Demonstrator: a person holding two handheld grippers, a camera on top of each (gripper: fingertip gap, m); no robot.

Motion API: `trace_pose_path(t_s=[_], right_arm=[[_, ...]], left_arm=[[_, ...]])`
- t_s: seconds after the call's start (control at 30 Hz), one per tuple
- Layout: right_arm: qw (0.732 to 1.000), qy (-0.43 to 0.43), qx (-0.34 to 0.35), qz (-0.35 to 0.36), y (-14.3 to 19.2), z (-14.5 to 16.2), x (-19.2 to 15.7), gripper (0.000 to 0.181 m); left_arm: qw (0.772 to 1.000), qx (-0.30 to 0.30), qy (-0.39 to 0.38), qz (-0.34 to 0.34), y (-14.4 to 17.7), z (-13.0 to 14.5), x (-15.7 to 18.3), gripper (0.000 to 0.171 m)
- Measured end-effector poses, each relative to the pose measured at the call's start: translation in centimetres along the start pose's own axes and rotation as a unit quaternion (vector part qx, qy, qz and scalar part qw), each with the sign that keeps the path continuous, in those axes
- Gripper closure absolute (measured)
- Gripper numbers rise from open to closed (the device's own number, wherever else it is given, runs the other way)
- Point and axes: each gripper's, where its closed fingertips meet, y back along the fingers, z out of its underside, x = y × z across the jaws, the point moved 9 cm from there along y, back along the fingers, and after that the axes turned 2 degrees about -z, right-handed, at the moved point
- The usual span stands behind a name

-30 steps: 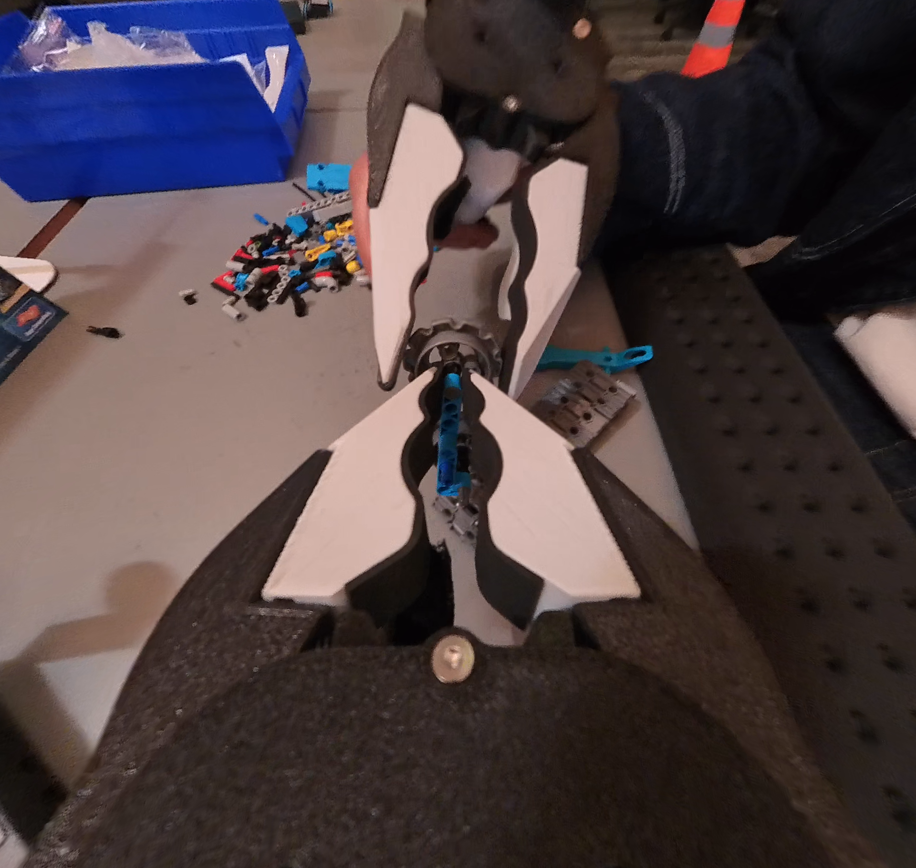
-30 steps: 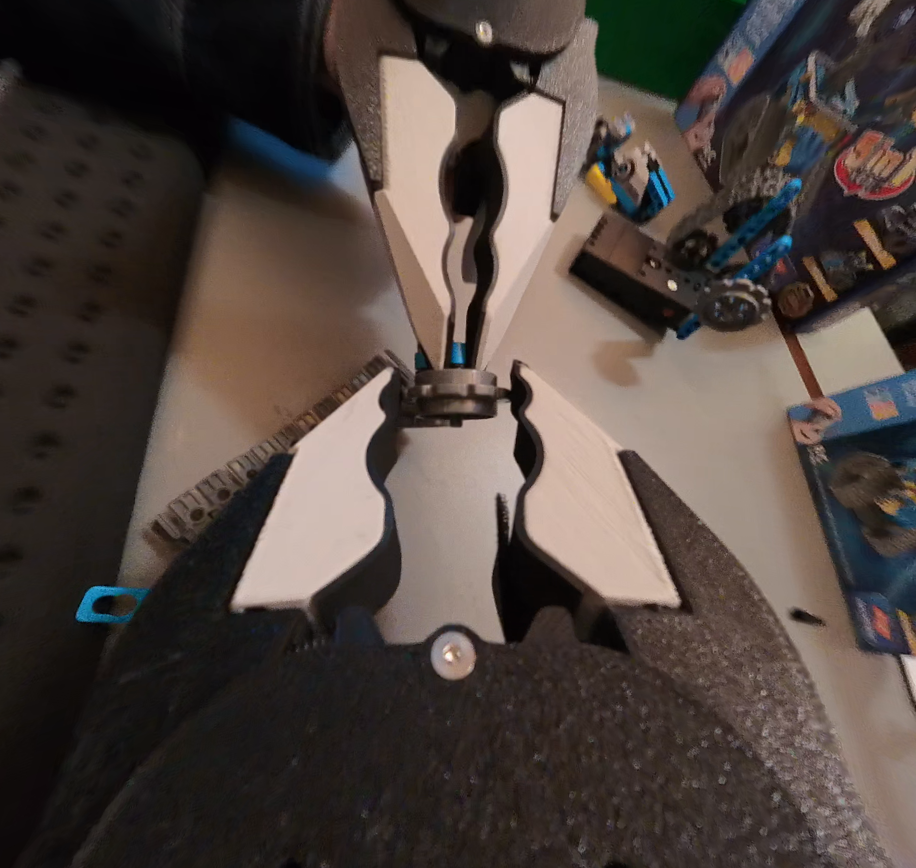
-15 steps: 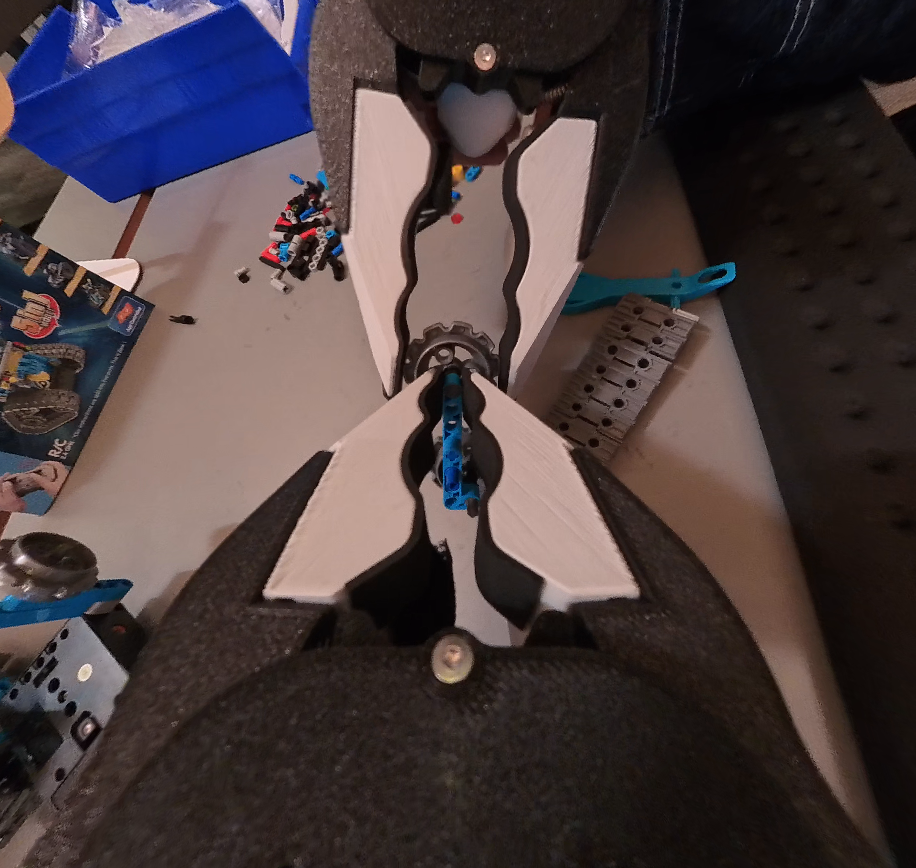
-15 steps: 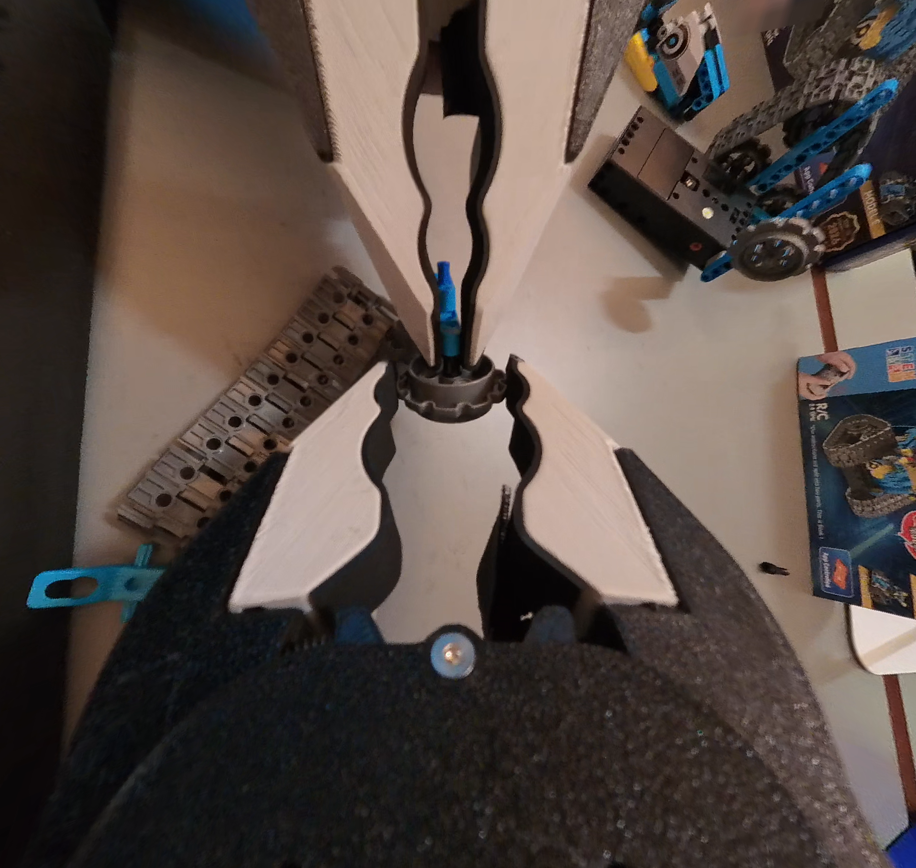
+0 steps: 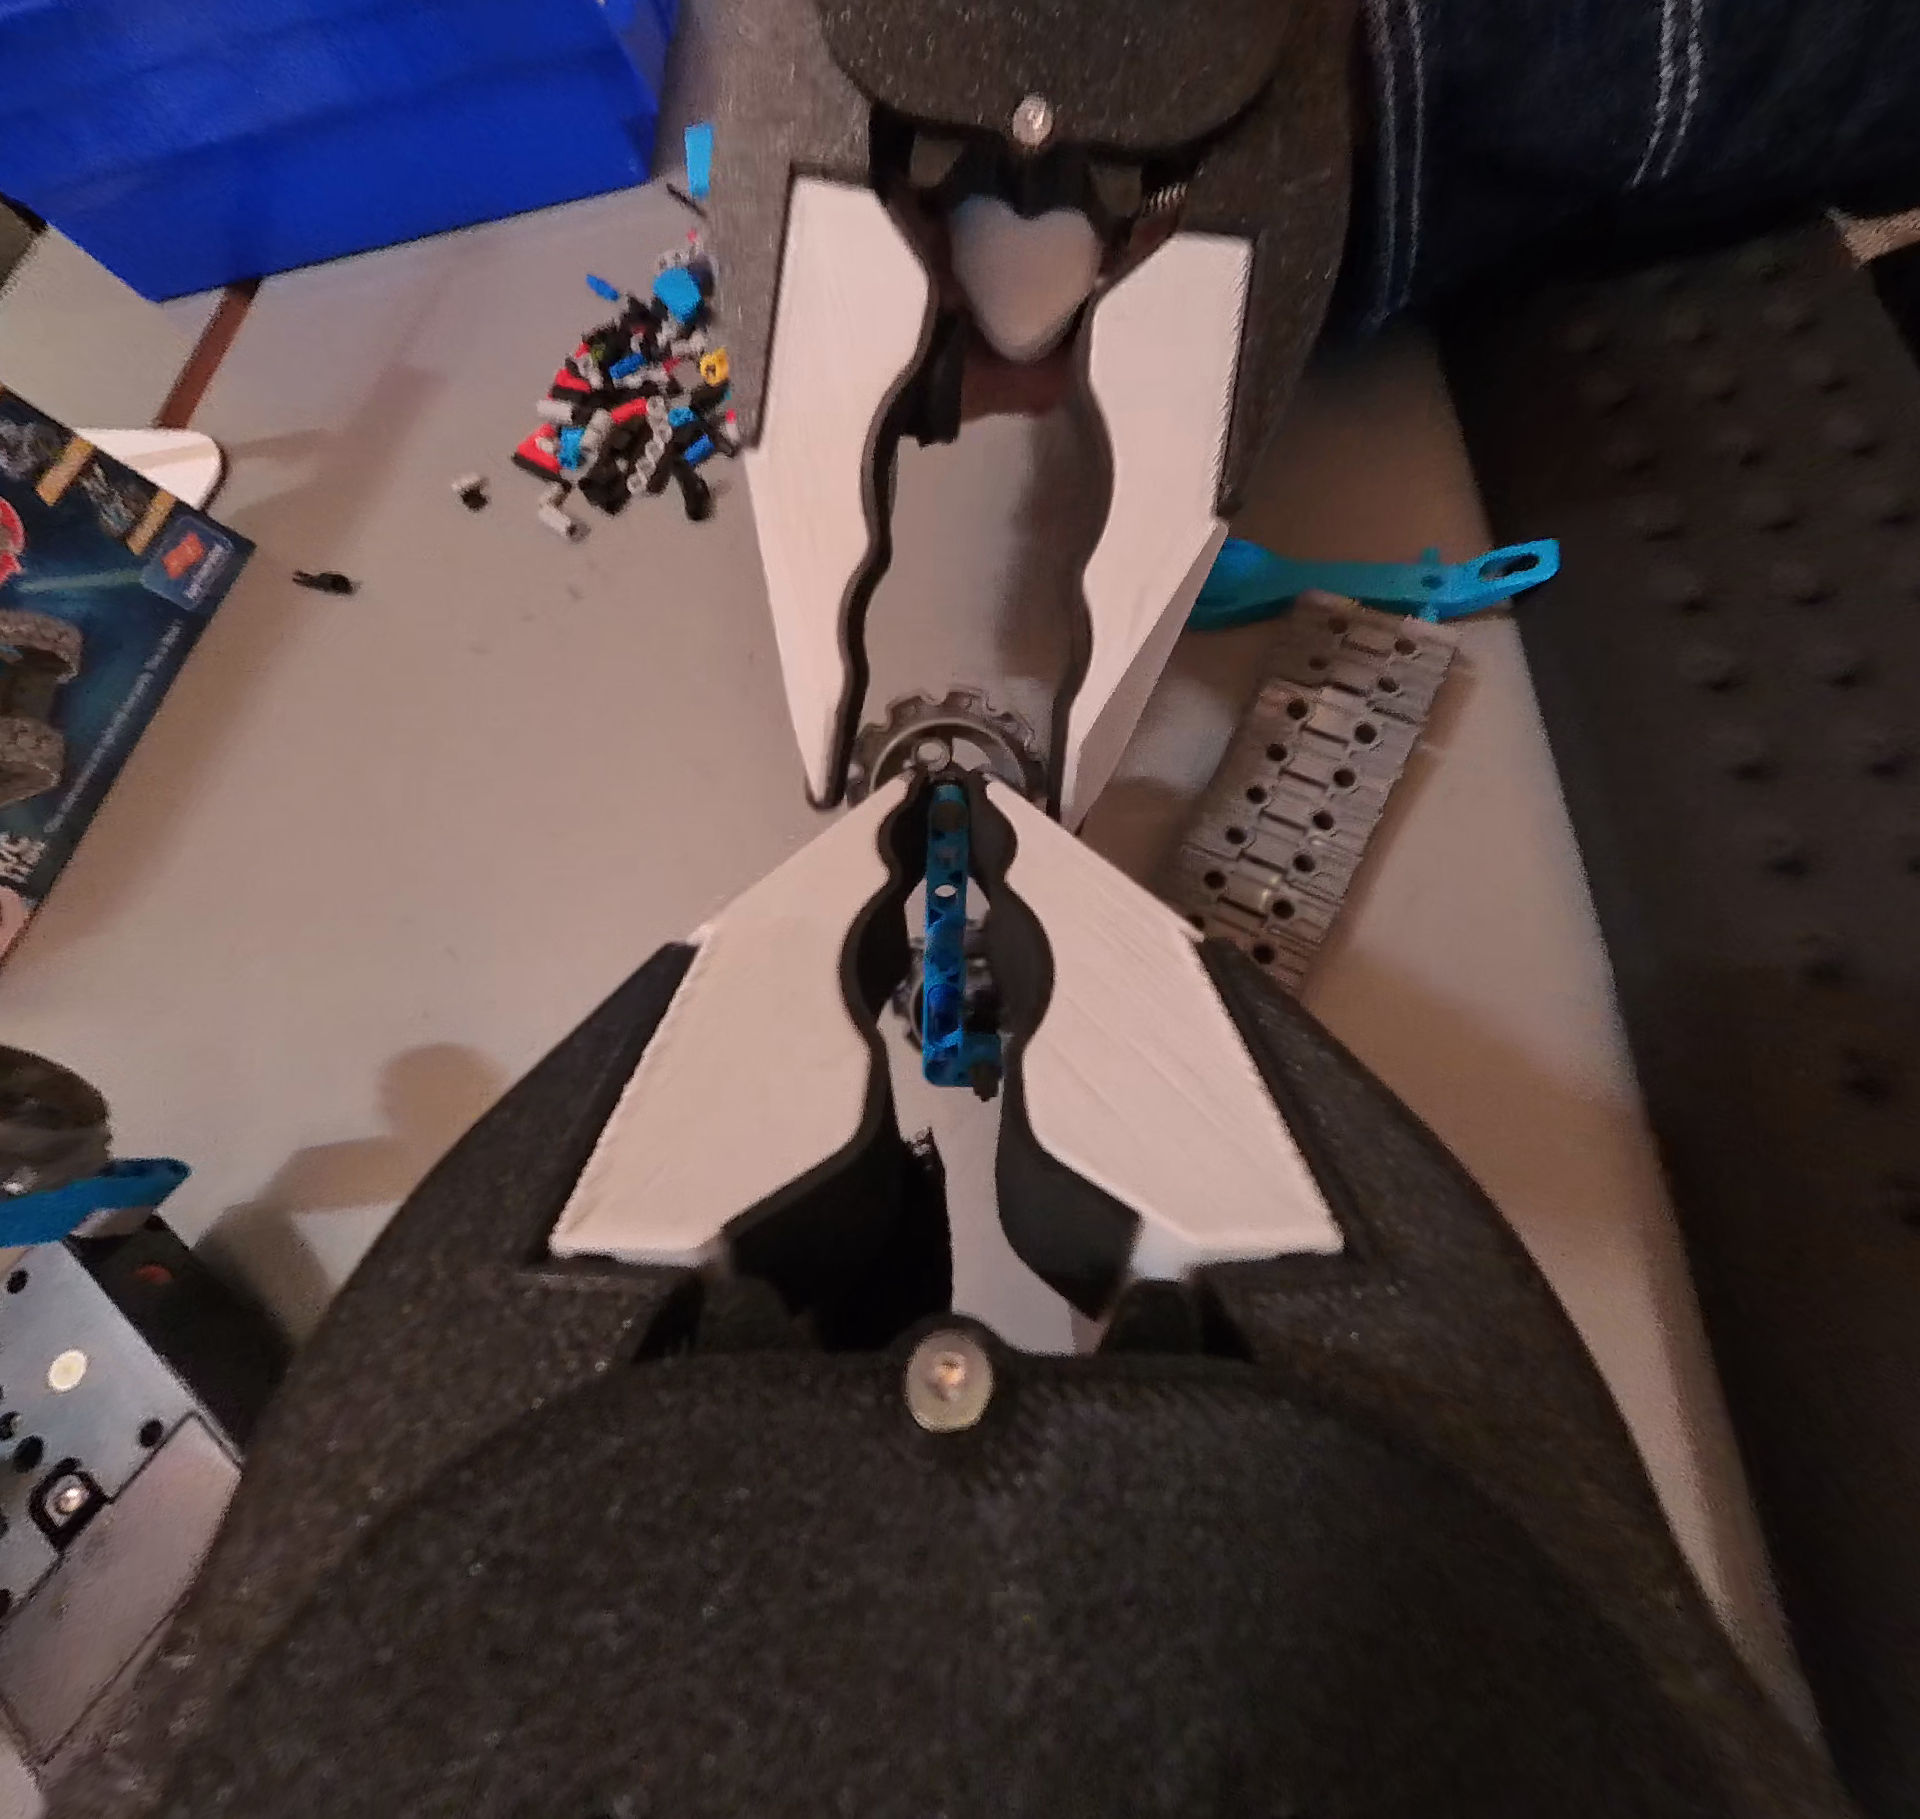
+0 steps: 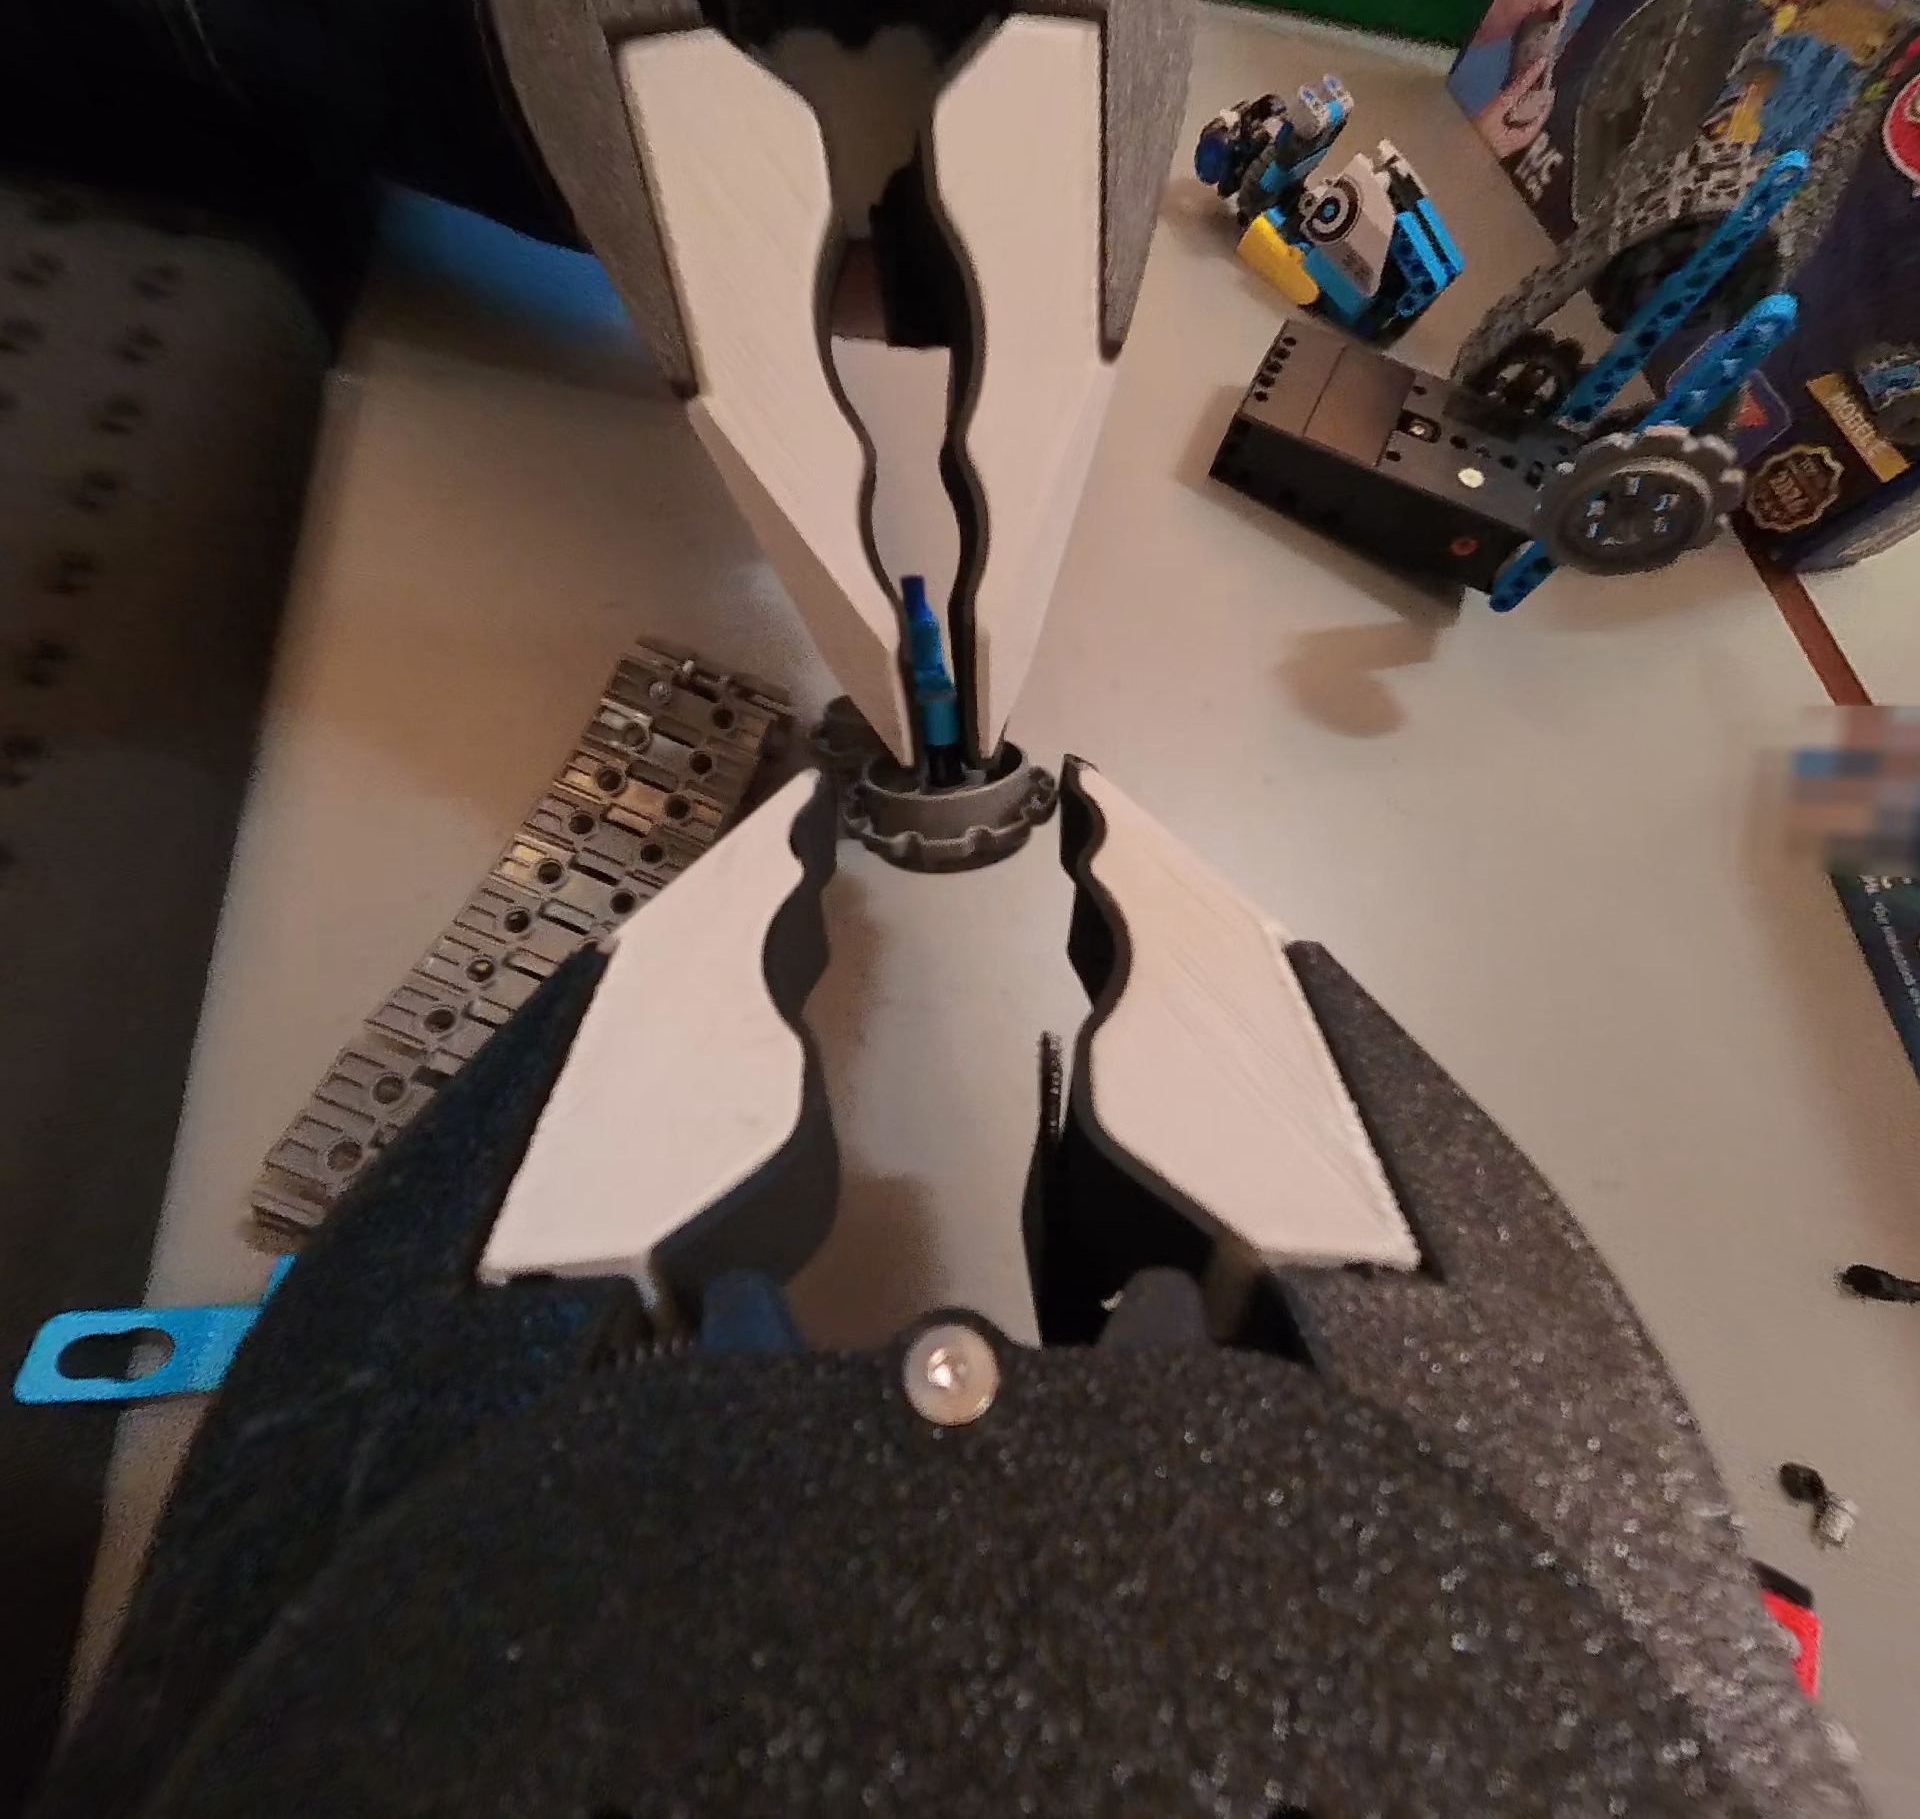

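Observation:
My left gripper [image 5: 943, 784] is shut on a blue beam with holes [image 5: 943, 938], which runs lengthwise between its fingers. The beam's far end meets the hub of a grey toothed wheel [image 5: 956, 730]. My right gripper [image 6: 940, 782] faces the left one and is shut on that wheel [image 6: 940, 819], one fingertip on each side of its rim. In the right wrist view the left gripper [image 6: 940, 741] comes down from the top with the blue beam [image 6: 928, 668], and a dark pin at its tip sits in the wheel's hub. Both are held just above the pale table [image 5: 468, 782].
A grey track strip [image 5: 1309, 782] and a turquoise tool [image 5: 1371, 574] lie by the table edge, beside a black dotted mat [image 5: 1714, 834]. A pile of small parts [image 5: 634, 429] and a blue bin [image 5: 312, 96] lie beyond. A black motor block with wheels [image 6: 1455, 460], a small model [image 6: 1340, 231] and printed boxes [image 6: 1662, 55] stand opposite. My two grippers' fingertips are within a few centimetres of each other.
Both grippers keep their hold and stay tip to tip. Both have tilted, so the views look more steeply down on the table. The wheel stays at the beam's end.

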Motion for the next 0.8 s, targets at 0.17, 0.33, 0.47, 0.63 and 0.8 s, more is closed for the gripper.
trace_pose_path(t_s=[0.17, 0.33, 0.47, 0.63, 0.8], right_arm=[[0.995, -0.05, 0.066, 0.054, 2.6, 0.2, 2.4, 0.138], [0.987, -0.089, 0.033, 0.133, 2.9, 1.8, 4.5, 0.141], [0.99, -0.063, -0.01, 0.126, 1.3, 2.1, 3.8, 0.142], [0.993, -0.027, -0.055, 0.105, -0.2, 2.4, 2.6, 0.144], [0.993, -0.027, -0.059, 0.101, -0.2, 2.4, 2.6, 0.146]], left_arm=[[0.997, 0.031, 0.044, -0.062, 0.0, 0.9, -2.2, 0.166], [0.995, 0.014, 0.081, -0.048, -0.6, 1.7, -2.7, 0.166], [0.995, -0.056, 0.073, -0.042, -2.0, 3.0, -2.3, 0.165], [0.995, -0.058, 0.073, -0.025, -2.1, 2.9, -1.8, 0.166], [0.994, -0.036, 0.104, -0.003, -0.9, 2.5, -2.0, 0.156]])
